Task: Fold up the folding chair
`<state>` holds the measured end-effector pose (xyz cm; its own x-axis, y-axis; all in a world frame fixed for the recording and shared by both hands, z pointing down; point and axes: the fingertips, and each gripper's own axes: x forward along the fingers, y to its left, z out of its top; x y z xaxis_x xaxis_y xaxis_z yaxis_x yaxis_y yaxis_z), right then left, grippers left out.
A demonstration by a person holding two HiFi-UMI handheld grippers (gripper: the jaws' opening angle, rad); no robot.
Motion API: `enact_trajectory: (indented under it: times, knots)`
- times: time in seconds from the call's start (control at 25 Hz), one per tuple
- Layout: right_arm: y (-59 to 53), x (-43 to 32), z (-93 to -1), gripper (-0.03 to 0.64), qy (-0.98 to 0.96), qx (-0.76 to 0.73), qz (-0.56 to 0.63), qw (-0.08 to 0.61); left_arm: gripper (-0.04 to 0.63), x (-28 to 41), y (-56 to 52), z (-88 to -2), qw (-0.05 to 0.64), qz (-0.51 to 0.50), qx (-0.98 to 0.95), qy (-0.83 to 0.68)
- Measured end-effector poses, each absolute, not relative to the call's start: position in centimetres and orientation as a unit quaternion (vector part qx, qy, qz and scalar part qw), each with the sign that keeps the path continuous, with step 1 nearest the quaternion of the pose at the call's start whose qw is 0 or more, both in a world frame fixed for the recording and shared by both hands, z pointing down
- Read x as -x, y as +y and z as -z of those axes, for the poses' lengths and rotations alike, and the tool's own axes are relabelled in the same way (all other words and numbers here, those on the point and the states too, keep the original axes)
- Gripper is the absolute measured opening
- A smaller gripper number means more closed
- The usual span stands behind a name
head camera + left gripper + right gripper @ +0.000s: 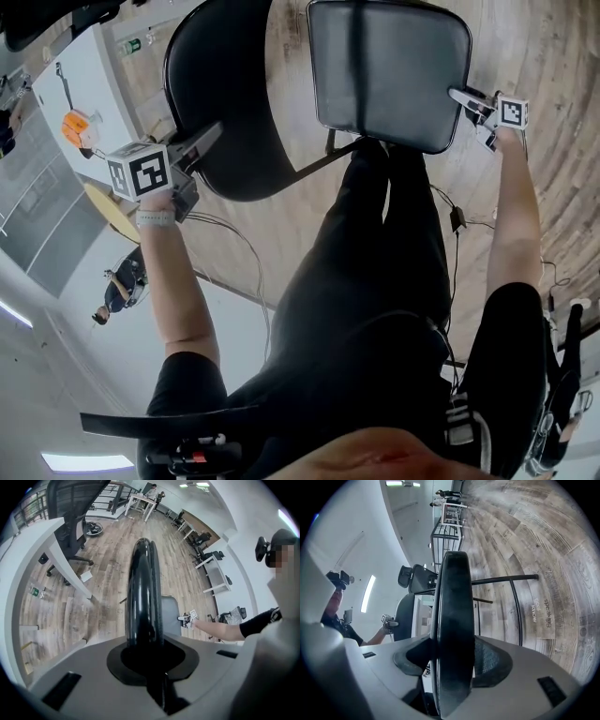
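The folding chair is held up over the wooden floor, seen from above in the head view. Its black backrest (225, 94) is at upper left and its grey padded seat (389, 70) at top centre. My left gripper (208, 141) is shut on the backrest's rim, which runs up between the jaws as a black edge (143, 597). My right gripper (466, 97) is shut on the seat's right edge, a thick dark edge (452, 620) that fills its jaws. Each gripper view shows the other gripper across the chair. The black tube frame (506, 578) sticks out beyond the seat.
A white desk (80, 84) and a round yellowish table (108, 211) stand at left. A black office chair (70, 508) stands by the desk. Cables (455, 220) lie on the floor at right. More desks, chairs and two people (152, 490) are far off.
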<state>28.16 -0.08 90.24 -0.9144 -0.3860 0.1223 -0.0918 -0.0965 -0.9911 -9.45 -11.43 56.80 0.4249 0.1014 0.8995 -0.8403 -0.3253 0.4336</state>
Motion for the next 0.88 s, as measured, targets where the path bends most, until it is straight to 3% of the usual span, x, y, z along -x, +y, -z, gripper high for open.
enact_trajectory:
  times: [0.32, 0.64, 0.88]
  knots:
    - [-1.6, -24.9, -83.5, 0.236, 0.715, 0.117, 0.679, 0.118, 0.049, 11.4, -11.8, -53.3, 0.490, -0.466, -0.679, -0.285]
    - [-4.3, -18.6, -74.9, 0.166, 0.755, 0.058, 0.644, 0.111, 0.049, 15.0, -13.6, -50.0, 0.474, -0.467, -0.689, -0.288]
    - [-6.2, -12.8, -69.4, 0.127, 0.753, 0.038, 0.637, 0.158, 0.051, 18.1, -14.8, -47.7, 0.461, -0.472, -0.696, -0.283]
